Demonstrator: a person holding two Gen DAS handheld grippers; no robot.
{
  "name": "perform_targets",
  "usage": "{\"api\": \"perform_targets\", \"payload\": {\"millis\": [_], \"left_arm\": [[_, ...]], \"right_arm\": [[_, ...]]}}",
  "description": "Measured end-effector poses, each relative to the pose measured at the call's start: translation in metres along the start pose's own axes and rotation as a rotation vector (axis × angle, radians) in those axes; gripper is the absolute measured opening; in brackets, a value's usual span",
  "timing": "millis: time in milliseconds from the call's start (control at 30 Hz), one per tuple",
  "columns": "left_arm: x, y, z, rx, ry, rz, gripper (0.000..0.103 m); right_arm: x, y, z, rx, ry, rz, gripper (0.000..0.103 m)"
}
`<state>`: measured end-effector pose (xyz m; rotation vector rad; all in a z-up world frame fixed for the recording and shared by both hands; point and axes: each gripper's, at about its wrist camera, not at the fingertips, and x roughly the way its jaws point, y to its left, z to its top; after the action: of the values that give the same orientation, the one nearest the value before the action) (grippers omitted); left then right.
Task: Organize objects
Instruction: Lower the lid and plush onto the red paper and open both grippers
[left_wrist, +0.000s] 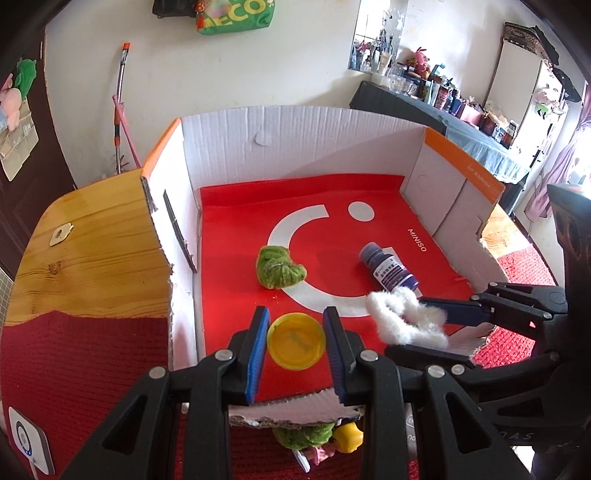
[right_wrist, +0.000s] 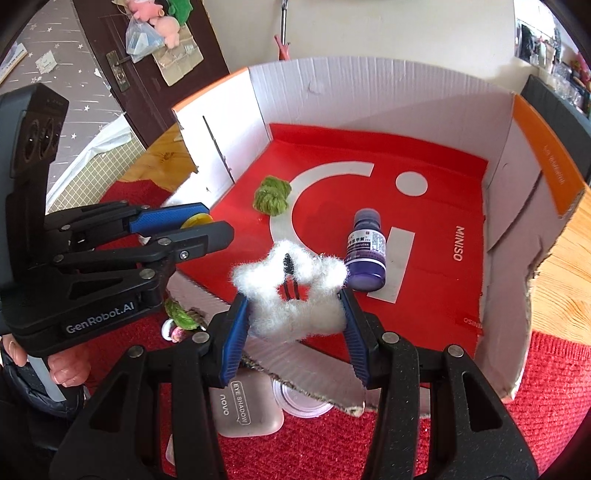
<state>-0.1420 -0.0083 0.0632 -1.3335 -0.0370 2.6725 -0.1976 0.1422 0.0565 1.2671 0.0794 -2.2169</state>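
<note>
2 claws, left claw gripping yellow cup, right claw clamping white fluff, MINISO box

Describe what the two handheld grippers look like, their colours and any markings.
Both are matte black plastic with linked, triangular-cutout arms, silver rivets and ribbed blue finger pads. The left gripper carries white "GenRobot.AI" lettering and a black camera block with round lenses. The right gripper looks identical. A dark sleeve shows by the left hand.
</note>
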Motion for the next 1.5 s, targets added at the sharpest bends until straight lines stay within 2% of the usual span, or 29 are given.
{"api": "perform_targets", "payload": {"millis": [367, 800, 1200, 1500], "left_arm": [[0.022, -0.002, 0.004, 0.018, 0.054, -0.004, 0.031], [0.047, 0.000, 0.011, 0.022, 0.084, 0.026, 0.031], [0.051, 0.009, 0.013, 0.004, 0.064, 0.050, 0.031], [0.050, 0.010, 0.012, 0.003, 0.062, 0.052, 0.031]], "right_arm": [[0.010, -0.013, 0.004, 0.021, 0.037, -0.052, 0.046], [0.010, -0.034, 0.006, 0.047, 0.020, -0.160, 0.046], [0.014, -0.037, 0.008, 0.034, 0.007, -0.244, 0.046], [0.014, -0.038, 0.005, 0.032, 0.006, -0.251, 0.047]]}}
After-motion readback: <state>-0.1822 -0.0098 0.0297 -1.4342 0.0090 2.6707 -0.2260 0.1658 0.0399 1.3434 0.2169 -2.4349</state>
